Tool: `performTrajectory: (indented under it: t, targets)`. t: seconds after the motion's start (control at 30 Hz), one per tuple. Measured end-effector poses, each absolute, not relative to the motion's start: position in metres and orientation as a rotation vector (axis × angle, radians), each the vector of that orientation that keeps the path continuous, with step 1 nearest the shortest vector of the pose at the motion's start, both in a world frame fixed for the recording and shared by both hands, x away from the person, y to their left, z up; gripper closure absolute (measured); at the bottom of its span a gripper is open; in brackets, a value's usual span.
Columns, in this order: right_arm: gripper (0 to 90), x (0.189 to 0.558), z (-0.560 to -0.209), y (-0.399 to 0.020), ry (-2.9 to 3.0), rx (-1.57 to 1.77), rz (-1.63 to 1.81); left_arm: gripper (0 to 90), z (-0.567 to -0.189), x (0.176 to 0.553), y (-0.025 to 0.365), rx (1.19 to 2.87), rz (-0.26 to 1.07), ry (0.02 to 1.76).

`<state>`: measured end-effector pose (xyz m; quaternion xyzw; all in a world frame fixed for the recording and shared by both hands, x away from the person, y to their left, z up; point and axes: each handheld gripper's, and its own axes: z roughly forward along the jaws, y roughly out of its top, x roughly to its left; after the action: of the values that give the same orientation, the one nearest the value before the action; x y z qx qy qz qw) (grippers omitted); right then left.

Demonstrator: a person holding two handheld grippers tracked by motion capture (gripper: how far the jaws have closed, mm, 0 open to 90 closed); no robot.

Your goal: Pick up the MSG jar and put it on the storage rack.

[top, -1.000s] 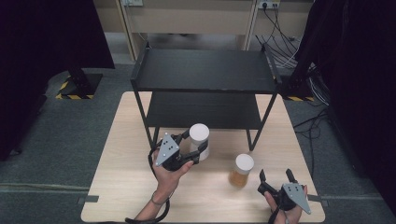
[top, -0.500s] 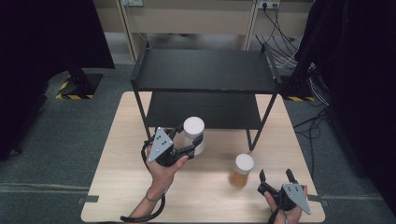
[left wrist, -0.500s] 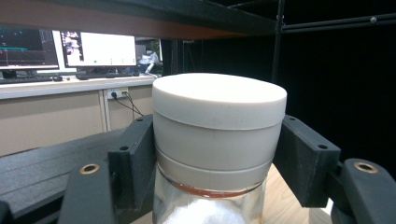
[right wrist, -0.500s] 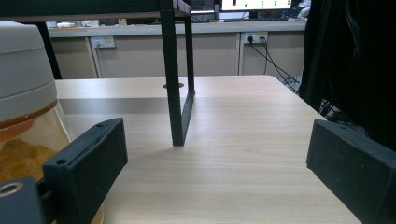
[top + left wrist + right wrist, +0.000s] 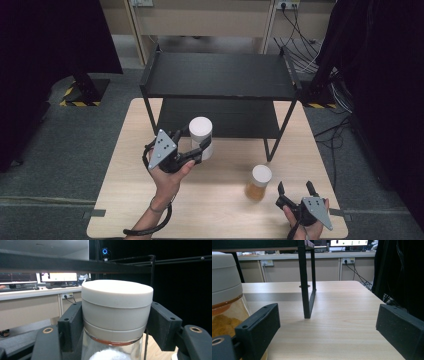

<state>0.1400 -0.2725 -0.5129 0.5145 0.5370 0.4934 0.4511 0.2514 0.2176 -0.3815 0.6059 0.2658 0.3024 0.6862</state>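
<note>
Gripped between our left gripper's jaws is a clear jar with a white lid, the black pads pressing on either side of the lid's skirt, as the left gripper view makes plain. We carry it upright, its long axis vertical, clear of the wooden table and just in front of the black two-tier shelf rack. From the jar, the rack lies straight ahead, away from us; the lower shelf sits at about the jar's level and the top shelf's front edge runs across above the lid in the left gripper view (so clearance under that edge is what we judge the next move to turn on, if the jar is bound for the lower tier). Our left forearm comes in from the bottom of the high view and angles forward, the hand wrapped round the gripper's body with the grey three-cornered plate facing up and to the left, jaws pointing forward toward the rack.

Our right gripper rests low near the table's near right corner, its jaws standing wide apart with nothing between them. A second white-lidded jar with amber contents stands on the table just to its left, near but apart from the jaws. The right hand is plainly the nearer one to that jar; the left is the nearer one to the rack.
</note>
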Motion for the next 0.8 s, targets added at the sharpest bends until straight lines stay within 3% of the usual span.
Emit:
performTrajectory:
  t: [0.8]
  targets:
    - [5.4, 0.139, -0.513, -0.272, 1.321, 1.271, 1.219, 33.3, -0.349, 0.252, 0.227, 1.320, 0.727, 0.610]
